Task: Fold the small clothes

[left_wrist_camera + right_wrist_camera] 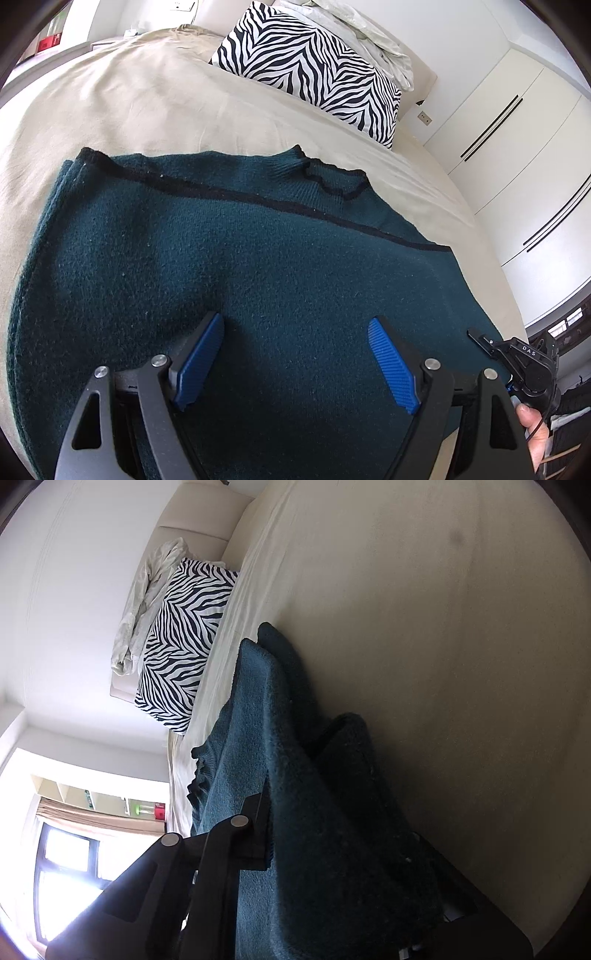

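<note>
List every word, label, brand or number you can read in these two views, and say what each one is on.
"DAS": white letters on the black device at the right edge of the left wrist view, beside the left gripper.
Red box on the far shelf, left wrist view: any print is too small to read.
Red item on the shelf near the window, right wrist view: too blurred to read.
No text on the green sweater or zebra pillow.

Beige bed [155,96], zebra pillow [310,70], white wardrobe [517,155]

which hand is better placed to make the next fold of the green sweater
Right. The right gripper is already shut on a raised edge of the sweater, while the left gripper is open above the flat part on the bed.
</note>
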Available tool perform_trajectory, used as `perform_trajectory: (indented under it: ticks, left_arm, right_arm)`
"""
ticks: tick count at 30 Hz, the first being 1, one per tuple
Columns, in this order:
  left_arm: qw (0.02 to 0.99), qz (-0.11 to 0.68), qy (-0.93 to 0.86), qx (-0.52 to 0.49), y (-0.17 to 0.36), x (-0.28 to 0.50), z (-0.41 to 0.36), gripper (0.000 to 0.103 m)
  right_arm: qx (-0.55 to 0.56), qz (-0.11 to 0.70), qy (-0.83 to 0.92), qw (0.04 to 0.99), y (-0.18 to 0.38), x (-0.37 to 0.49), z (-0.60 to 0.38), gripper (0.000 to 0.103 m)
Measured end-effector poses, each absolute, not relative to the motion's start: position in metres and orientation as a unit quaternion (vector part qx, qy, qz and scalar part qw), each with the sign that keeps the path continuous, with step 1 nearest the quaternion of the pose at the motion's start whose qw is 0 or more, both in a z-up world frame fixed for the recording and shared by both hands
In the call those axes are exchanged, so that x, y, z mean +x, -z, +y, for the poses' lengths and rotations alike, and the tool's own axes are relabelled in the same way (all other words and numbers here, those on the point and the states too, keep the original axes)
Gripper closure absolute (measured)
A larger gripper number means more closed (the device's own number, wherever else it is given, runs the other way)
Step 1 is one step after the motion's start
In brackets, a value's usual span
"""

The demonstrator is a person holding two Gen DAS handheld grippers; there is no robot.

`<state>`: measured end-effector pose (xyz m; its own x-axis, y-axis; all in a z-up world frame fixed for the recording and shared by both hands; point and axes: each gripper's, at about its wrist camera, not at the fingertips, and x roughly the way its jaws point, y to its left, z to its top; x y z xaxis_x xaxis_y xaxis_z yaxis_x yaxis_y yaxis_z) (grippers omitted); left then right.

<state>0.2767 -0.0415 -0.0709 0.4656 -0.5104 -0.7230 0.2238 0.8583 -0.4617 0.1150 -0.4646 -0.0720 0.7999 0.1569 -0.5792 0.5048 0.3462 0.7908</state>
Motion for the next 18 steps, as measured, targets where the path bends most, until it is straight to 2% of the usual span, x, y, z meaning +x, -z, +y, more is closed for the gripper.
perform_trajectory:
  ticks: [6, 9, 11, 14, 18]
  left_arm:
    - [0.820, 0.474, 0.237, -0.218, 0.071, 0.282, -0.022, 0.024]
    - [0.792, 0.479, 0.247, -0.288, 0.072, 0.287, -0.001, 0.027]
    - [0.768, 0.484, 0.256, -0.332, 0.074, 0.290, 0.013, 0.027]
    - [0.739, 0.493, 0.271, -0.371, 0.075, 0.294, 0.027, 0.026]
    - [0.713, 0.494, 0.291, -0.404, 0.080, 0.296, 0.037, 0.026]
  right_arm:
    - [0.446, 0.317, 0.134, 0.826, 0.024, 0.129, -0.427, 0.092]
    - [0.314, 0.342, 0.104, 0.880, -0.013, 0.148, -0.366, 0.092]
    - [0.181, 0.368, 0.048, 0.911, -0.026, 0.164, -0.298, 0.092]
    - [0.003, 0.393, -0.022, 0.919, -0.015, 0.169, -0.206, 0.093]
    - [-0.078, 0.414, -0.032, 0.906, 0.016, 0.169, -0.161, 0.093]
